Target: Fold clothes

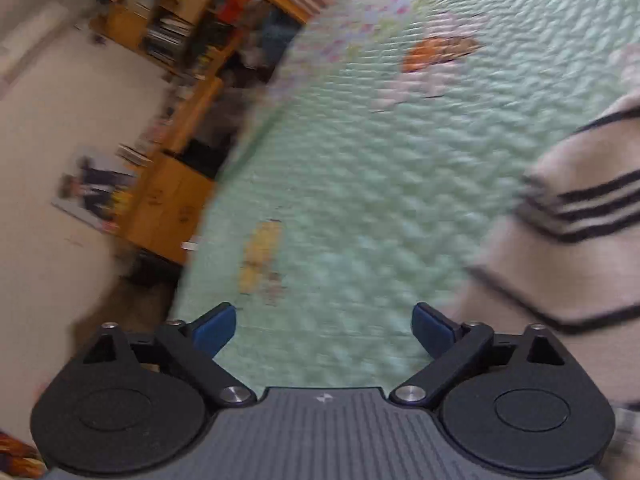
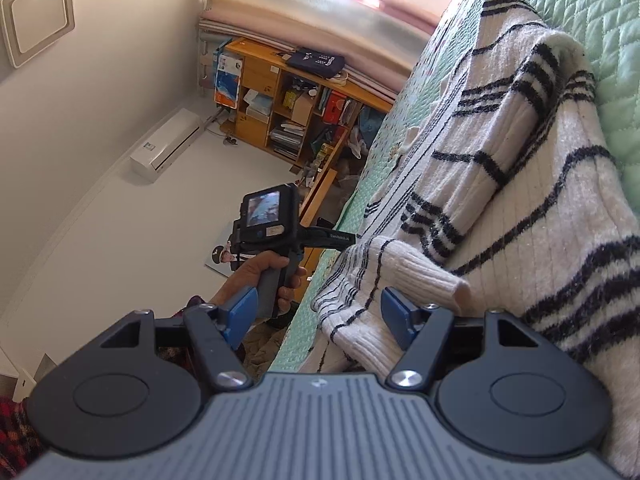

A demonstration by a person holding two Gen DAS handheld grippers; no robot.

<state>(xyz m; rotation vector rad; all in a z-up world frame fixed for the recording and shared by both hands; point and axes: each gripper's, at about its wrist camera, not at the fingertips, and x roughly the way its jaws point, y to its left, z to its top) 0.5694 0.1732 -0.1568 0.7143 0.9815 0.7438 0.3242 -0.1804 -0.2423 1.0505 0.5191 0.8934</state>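
Left gripper (image 1: 323,330): blue pads (image 1: 214,330) on black linkage arms, silver pivot screws (image 1: 235,394), two round black discs, grey ribbed body with a small pale mark at its centre. Frame blurred.

Right gripper (image 2: 316,318): same build, with blue pads (image 2: 240,314), black arms, silver screws, ribbed grey body.

In the right wrist view, the other unit carries a black camera block with a lit rear screen (image 2: 263,210), on a grey grip. Hand (image 2: 256,276) on the grip; dark red patterned sleeve (image 2: 196,302), partly hidden.

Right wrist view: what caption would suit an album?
Open right gripper faces a striped sweater on a green quilt; a hand holds the left gripper nearby.
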